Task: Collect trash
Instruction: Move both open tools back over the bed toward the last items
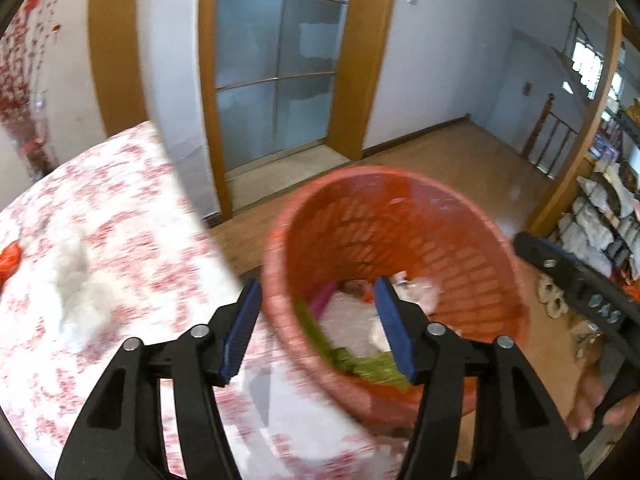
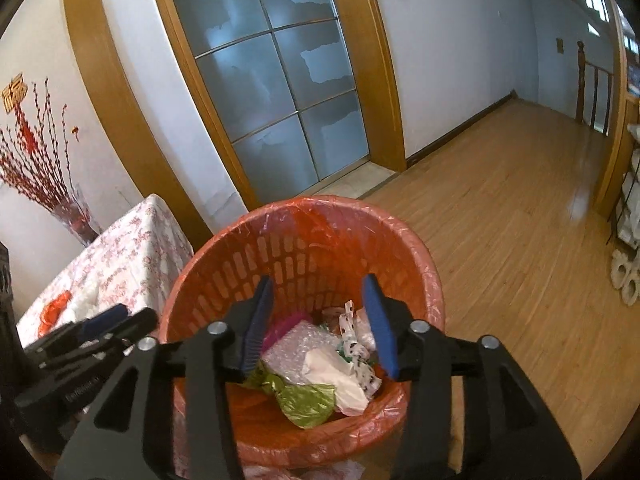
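Note:
An orange plastic waste basket [image 2: 256,256] with a clear liner stands on the wood floor beside a table; it also shows in the left wrist view [image 1: 460,216]. Inside lie bubble wrap [image 2: 294,346], a green bag [image 2: 306,398], white paper [image 2: 336,378], a spotted wrapper and a pink item. My right gripper [image 2: 320,320] is open and empty, just above the basket's mouth. My left gripper [image 1: 318,324] is open and empty, over the basket's left rim next to the table. On the table lie white crumpled tissue [image 1: 76,280] and an orange scrap [image 1: 10,262].
The table [image 1: 132,216] has a red-flowered white cloth; its edge touches the basket's left side. A vase of red branches [image 2: 60,184] stands at its back. Glass sliding door [image 2: 272,80] behind. Shelves and slippers [image 1: 554,296] stand at the right. The left view is motion-blurred.

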